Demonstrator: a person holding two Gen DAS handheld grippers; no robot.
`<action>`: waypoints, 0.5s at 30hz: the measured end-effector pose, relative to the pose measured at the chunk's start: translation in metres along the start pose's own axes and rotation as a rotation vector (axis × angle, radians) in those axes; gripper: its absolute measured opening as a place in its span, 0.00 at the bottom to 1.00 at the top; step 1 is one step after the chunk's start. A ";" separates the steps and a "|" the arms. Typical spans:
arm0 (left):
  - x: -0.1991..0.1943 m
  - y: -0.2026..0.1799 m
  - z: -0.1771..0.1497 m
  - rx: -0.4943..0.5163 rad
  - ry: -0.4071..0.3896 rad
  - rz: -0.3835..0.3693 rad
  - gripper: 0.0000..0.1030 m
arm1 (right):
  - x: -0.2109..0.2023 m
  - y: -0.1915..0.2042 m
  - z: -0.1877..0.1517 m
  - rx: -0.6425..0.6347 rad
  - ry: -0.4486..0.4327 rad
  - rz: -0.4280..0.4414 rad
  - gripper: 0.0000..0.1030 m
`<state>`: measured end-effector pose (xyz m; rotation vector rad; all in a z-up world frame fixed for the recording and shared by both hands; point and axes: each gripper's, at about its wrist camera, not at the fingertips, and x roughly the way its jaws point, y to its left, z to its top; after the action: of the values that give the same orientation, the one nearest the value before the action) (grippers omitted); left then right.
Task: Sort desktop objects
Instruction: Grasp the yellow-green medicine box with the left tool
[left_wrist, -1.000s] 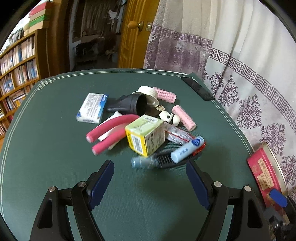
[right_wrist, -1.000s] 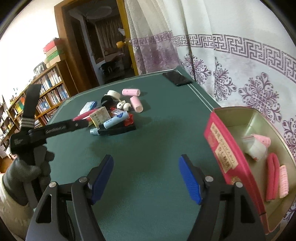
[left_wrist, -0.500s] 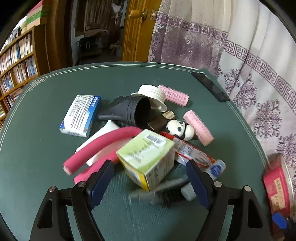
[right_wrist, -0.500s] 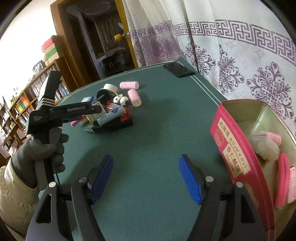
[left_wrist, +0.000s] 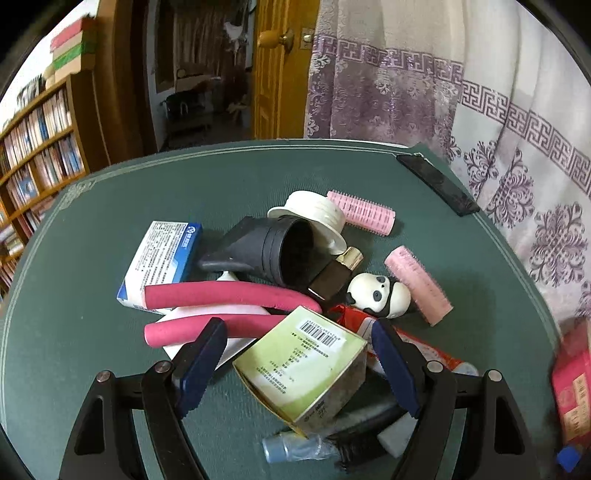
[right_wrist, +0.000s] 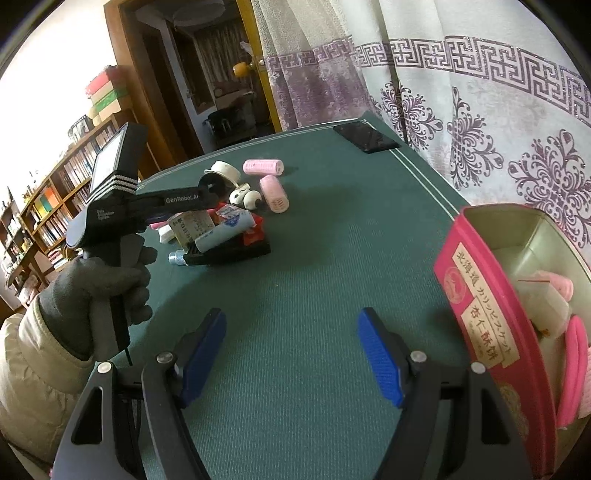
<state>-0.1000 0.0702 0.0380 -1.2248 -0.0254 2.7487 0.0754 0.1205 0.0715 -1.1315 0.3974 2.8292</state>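
Note:
A pile of small objects lies mid-table. In the left wrist view my left gripper (left_wrist: 299, 365) is open, its blue pads either side of a yellow-green box (left_wrist: 303, 363). Around it lie two red foam rollers (left_wrist: 229, 295), a blue-white box (left_wrist: 162, 258), a black nozzle (left_wrist: 266, 249), a white lid (left_wrist: 314, 214), a panda figure (left_wrist: 380, 295) and two pink hair rollers (left_wrist: 417, 284). In the right wrist view my right gripper (right_wrist: 291, 358) is open and empty over bare green table, beside the red tin (right_wrist: 480, 317). The pile (right_wrist: 229, 221) lies far ahead there.
A black phone (left_wrist: 436, 184) lies at the table's far right edge, also in the right wrist view (right_wrist: 365, 137). The red tin holds pink rollers (right_wrist: 572, 365) and a white item. A curtain hangs along the right; bookshelves stand at the left.
My left gripper has moved forward into the pile, and its open pads now flank the yellow-green box. My right gripper has stayed almost still near the tin.

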 end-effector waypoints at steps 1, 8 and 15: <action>0.000 -0.001 -0.001 0.012 -0.005 0.005 0.80 | 0.000 0.000 0.000 0.000 0.001 0.000 0.75; 0.005 0.006 -0.011 -0.002 0.024 -0.019 0.64 | -0.001 0.003 -0.002 -0.006 0.003 -0.004 0.75; -0.010 0.023 -0.027 -0.038 0.025 -0.039 0.64 | -0.002 0.003 -0.003 -0.002 0.004 -0.005 0.75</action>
<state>-0.0763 0.0454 0.0258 -1.2538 -0.0982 2.7119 0.0788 0.1167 0.0716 -1.1366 0.3919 2.8243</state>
